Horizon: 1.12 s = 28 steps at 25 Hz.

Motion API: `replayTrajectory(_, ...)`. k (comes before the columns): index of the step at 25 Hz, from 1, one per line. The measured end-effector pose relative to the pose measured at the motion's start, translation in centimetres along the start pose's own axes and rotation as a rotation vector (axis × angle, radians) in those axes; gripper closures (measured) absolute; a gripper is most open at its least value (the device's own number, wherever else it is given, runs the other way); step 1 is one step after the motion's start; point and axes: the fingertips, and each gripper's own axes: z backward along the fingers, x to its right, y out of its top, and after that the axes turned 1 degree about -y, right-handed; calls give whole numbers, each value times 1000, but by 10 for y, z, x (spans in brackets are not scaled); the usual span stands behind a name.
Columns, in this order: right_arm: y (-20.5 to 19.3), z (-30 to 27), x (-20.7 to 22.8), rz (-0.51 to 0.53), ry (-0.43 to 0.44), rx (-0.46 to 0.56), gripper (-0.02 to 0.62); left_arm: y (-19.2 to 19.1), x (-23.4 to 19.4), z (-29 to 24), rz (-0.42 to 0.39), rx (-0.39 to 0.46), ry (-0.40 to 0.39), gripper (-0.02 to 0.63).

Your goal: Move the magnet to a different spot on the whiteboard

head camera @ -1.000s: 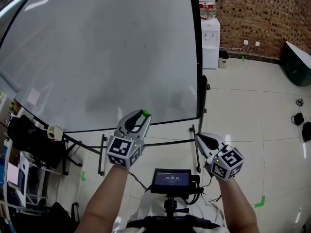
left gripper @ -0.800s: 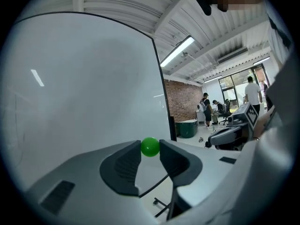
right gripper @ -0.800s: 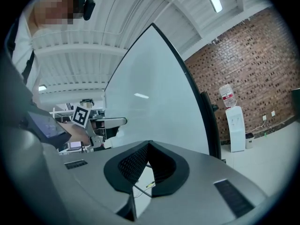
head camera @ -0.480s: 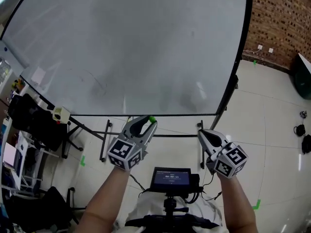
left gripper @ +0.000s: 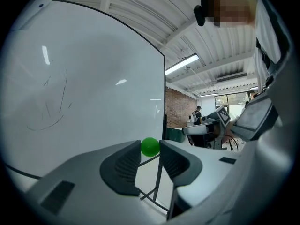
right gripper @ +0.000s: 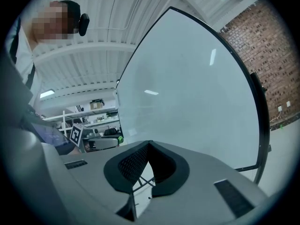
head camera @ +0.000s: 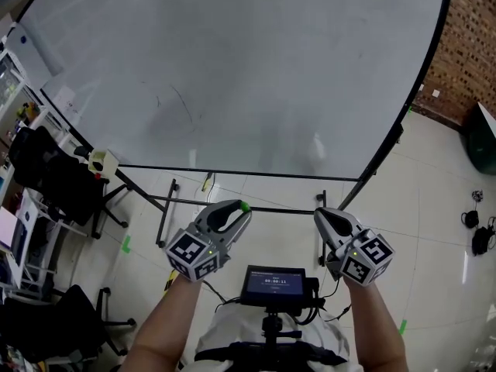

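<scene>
The big whiteboard on its stand fills the upper part of the head view, with faint pen marks at its left. My left gripper is held below its bottom edge, away from the surface. It is shut on a small round green magnet, which is pinched right at the fingertips and also shows in the head view. The right gripper sits beside it at the right. Its dark pads meet at the tips with nothing between them. The whiteboard stands ahead of both grippers.
The board's black stand legs cross the tiled floor under it. Dark chairs and shelves crowd the left side. A small screen sits on a mount at my chest. At right are a brick wall and cables on the floor.
My view has swung so the whiteboard reaches further right and the water cooler is gone. Both grippers sit slightly lower in the picture. The green magnet stays pinched in the left gripper.
</scene>
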Motion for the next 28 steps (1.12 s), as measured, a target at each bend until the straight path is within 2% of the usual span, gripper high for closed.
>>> replayTrajectory(4,-10,-10,-32,15,1,-9,571,-8,-4,37,67,28,-9,453)
replayTrajectory(8,-24,-22,-64,18,1,-9,571,-22,-12,75,97,27,-21,453)
replayTrajectory(16,-50,-53,-117,22,16,-15,571,-28,-26,123,86,29,-49,453)
replayTrajectory(28,-61,-75,-149,42,28,-24,571,-46,-33,162,133,55,-86,453)
